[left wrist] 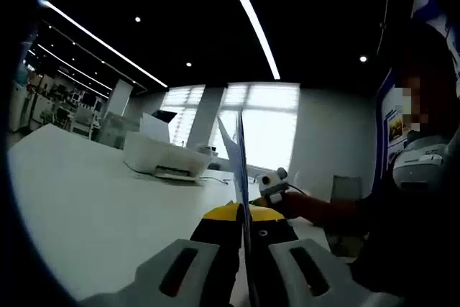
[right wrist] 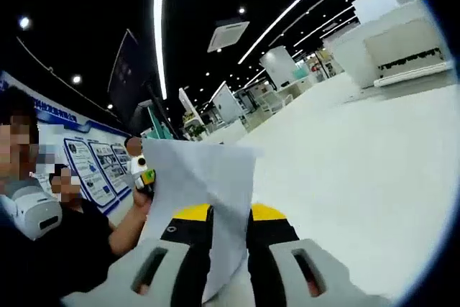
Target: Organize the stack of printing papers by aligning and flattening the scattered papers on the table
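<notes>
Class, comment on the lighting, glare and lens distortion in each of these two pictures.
Left gripper view: the bright window blows out behind the edge-on papers; the dark ceiling's light strips bow with the fisheye. Right gripper view: the white table glares evenly, the papers read slightly soft, and the ceiling strips curve.

Table [left wrist: 79, 206] wide, bare near tongs; printer [left wrist: 167, 157] at far edge, only obstacle.

The left gripper [left wrist: 244, 249] is clamped on upright papers [left wrist: 238, 156]; the right gripper [right wrist: 228, 249] is likewise closed on them, raised off the tabletop [right wrist: 359, 163].
</notes>
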